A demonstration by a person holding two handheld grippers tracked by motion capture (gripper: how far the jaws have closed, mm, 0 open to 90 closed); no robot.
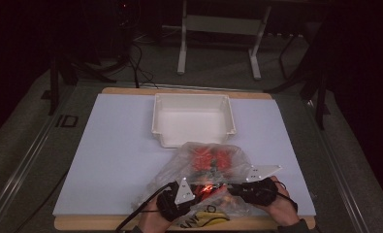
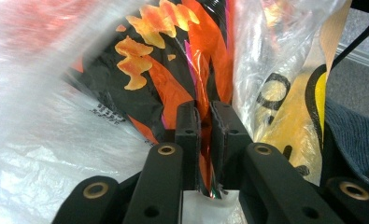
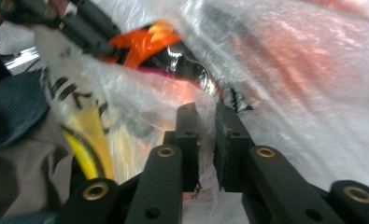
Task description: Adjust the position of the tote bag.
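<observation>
A clear plastic bag with red and orange packets inside lies at the table's near edge, a yellow and black print on its near part. My left gripper is at the bag's near left. In the left gripper view its jaws are shut on the edge of an orange and black snack packet, with bag film around it. My right gripper is at the bag's near right. Its jaws are pinched on the bag film. The left gripper shows farther off in the right gripper view.
A white tray stands beyond the bag at the middle of the pale sheet that covers the wooden table. A dark blue sleeve lies close by the bag. Table legs and cables are on the floor beyond.
</observation>
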